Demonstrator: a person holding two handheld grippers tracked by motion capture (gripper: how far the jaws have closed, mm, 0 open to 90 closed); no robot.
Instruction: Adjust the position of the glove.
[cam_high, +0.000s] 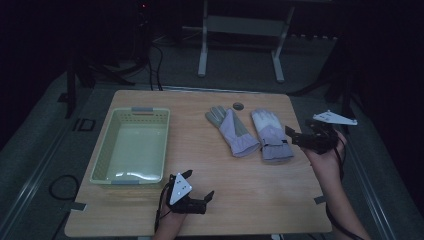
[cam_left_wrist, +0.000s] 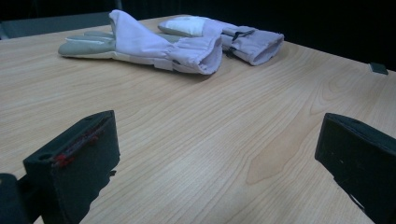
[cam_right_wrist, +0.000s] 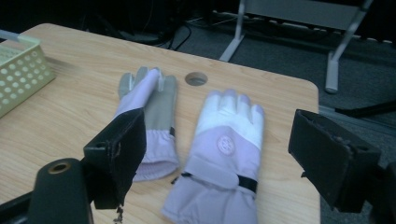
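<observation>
Two padded lilac gloves (cam_high: 250, 132) lie side by side at upper centre of your pale wood-grain table (cam_high: 250, 200), with dark floor around. Your right gripper (cam_high: 300, 137), jaws wide and empty, hangs just right of them. At lower centre, your left gripper (cam_high: 200, 192) gapes too. One perforated plastic basket (cam_high: 132, 145) sits left.
</observation>
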